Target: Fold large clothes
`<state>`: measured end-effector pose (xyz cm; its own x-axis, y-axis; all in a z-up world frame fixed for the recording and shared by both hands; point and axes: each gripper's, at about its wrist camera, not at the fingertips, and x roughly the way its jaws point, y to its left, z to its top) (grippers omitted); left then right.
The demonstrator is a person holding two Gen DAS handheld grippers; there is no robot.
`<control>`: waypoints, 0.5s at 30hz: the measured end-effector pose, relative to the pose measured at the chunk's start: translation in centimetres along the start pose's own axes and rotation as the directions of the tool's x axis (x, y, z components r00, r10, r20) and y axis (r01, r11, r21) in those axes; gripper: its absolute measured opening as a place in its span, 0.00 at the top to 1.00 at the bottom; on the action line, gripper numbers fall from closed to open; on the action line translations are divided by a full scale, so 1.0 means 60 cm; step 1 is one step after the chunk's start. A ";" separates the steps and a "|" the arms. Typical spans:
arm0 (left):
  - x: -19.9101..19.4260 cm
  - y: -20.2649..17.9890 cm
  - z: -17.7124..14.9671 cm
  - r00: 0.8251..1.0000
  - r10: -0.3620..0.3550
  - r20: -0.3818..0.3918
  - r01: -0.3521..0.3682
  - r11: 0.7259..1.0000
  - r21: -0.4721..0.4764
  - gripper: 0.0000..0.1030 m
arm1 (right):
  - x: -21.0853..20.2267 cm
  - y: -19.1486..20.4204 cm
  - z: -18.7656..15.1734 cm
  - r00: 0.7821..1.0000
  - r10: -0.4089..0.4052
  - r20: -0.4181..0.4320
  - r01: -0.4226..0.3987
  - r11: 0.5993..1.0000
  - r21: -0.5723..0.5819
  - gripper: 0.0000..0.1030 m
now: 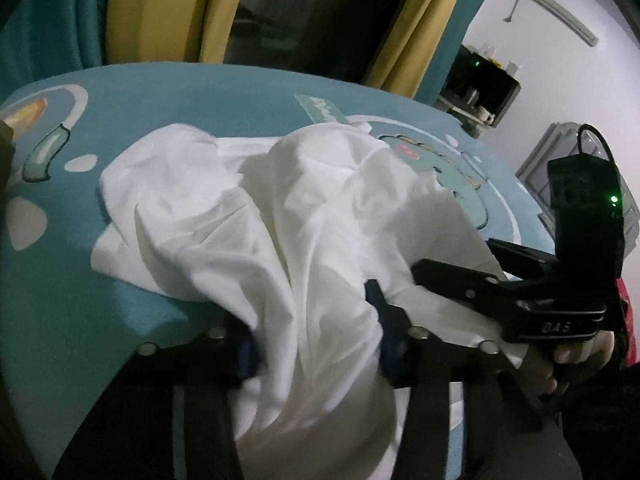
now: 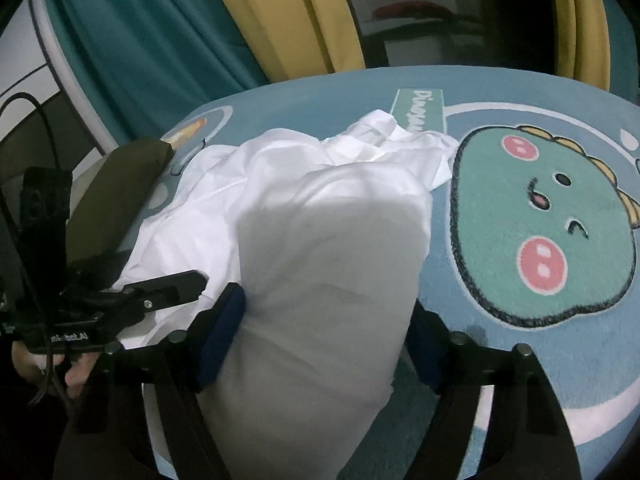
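The white garment (image 1: 248,216) lies crumpled on the blue dinosaur rug (image 2: 560,320). I see a bunch of it pinched between the pads of my left hand-held gripper (image 1: 316,344); my right hand-held gripper (image 2: 324,344) likewise grips cloth, with the heap toward 12 o'clock.

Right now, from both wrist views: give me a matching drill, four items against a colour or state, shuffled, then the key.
Items
1. white garment
2. dinosaur face
3. olive cloth
4. left claw

Descriptions
A. green with pink cheeks, printed on the blue mat
B. crumpled in a heap, not folded
C. dark, folded, lying at the mat's edge beside the heap
D. white fabric bunched between its blue pads

Pairs: 1-B, 2-A, 3-C, 4-D
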<state>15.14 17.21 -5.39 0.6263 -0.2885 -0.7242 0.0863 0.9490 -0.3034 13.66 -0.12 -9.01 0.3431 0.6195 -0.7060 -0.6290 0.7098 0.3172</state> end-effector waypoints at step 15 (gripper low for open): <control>-0.050 -0.031 0.013 0.993 -0.055 0.108 0.054 0.998 0.013 0.73 | -0.053 0.023 0.011 0.994 0.041 0.099 -0.036 0.998 -0.048 0.76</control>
<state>13.74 16.43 -2.18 0.7007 -0.3249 -0.6352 0.1302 0.9336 -0.3339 12.18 -0.89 -5.94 0.3842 0.6781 -0.6266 -0.6738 0.6699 0.3118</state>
